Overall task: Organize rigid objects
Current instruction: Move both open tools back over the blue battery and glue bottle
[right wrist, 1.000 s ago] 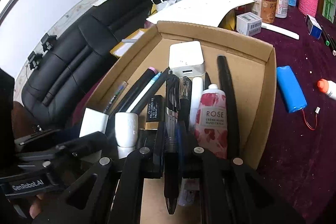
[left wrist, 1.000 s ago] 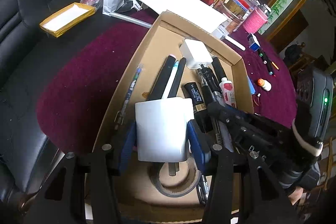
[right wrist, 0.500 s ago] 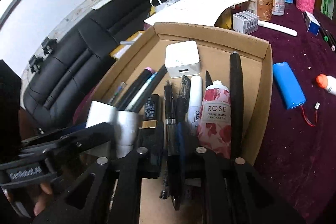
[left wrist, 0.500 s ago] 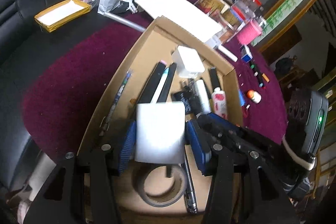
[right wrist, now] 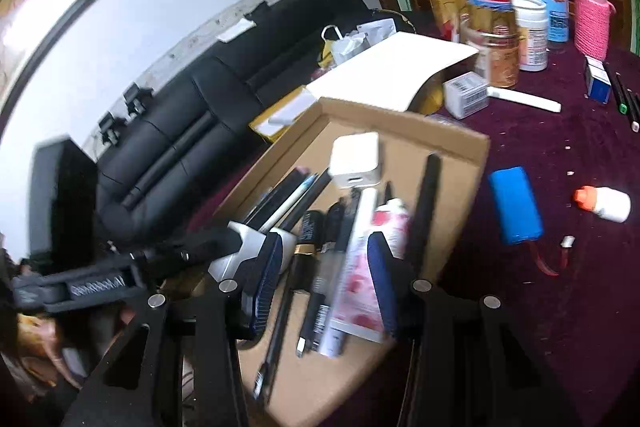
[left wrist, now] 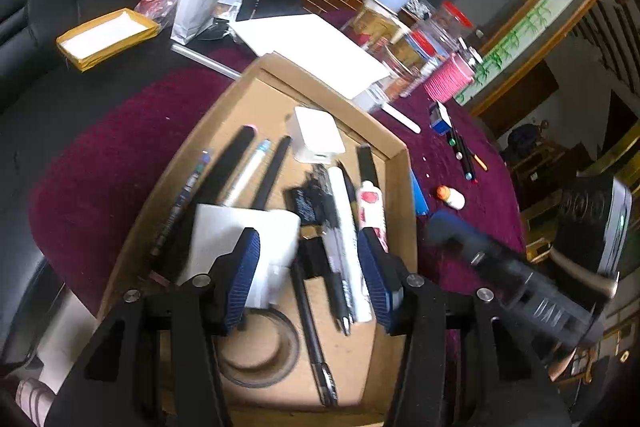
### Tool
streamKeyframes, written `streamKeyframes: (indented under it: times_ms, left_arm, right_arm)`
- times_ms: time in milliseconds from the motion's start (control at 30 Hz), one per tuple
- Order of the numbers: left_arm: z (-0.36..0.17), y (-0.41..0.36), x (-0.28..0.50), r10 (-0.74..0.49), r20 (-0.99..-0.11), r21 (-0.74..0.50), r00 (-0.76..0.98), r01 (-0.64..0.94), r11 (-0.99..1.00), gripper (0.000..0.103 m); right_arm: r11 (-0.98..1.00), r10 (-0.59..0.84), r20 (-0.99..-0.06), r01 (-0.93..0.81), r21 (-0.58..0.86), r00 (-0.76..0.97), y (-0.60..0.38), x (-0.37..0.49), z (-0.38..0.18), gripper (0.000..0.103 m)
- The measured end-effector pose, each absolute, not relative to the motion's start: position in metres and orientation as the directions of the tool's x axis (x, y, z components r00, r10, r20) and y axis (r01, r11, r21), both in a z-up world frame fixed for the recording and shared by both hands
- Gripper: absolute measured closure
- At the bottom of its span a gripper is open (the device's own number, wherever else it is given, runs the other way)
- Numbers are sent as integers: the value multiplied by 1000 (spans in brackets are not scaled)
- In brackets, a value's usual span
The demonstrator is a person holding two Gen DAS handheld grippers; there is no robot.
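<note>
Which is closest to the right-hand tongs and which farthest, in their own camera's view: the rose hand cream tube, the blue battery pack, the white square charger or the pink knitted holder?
1. Rose-patterned hand cream tube: in the cardboard tray, between the opening right tongs.
2. White square charger and blue rectangular battery pack: too close to call; charger at the tray's far end, battery on the cloth to the right.
3. Pink knitted holder: far right, back.

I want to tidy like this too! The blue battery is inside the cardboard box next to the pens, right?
Not quite. The blue battery is not inside the cardboard box; it lies outside it, on the purple tablecloth beside the box's wall. The right wrist view shows this clearly. The pens are inside the box.
</note>
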State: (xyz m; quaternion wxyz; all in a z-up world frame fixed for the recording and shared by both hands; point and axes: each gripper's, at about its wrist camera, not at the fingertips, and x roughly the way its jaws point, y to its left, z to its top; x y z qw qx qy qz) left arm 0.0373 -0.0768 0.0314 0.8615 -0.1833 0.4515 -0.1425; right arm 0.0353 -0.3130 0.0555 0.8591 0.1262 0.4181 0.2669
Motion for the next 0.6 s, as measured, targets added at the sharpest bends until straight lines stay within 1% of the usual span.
streamKeyframes:
  times_ms: [67,167,300,600]
  left_arm:
    - [34,-86,34,-411,-726,-435,552,95,896,54]
    - [39,-101,29,-414,-722,-426,555,115,898,54]
    - [45,-119,25,-415,-721,-413,554,138,900,54]
    - [53,-165,23,-437,-721,-398,537,194,897,54]
  right_arm:
    - [832,555,-650,-334,443,520,-337,38,56,56]
    - [839,542,-646,-305,450,538,-372,44,53,55]
    - [839,523,-624,-219,499,580,-417,51,41,55]
    - [845,447,-637,-64,530,628,-462,58,26,55]
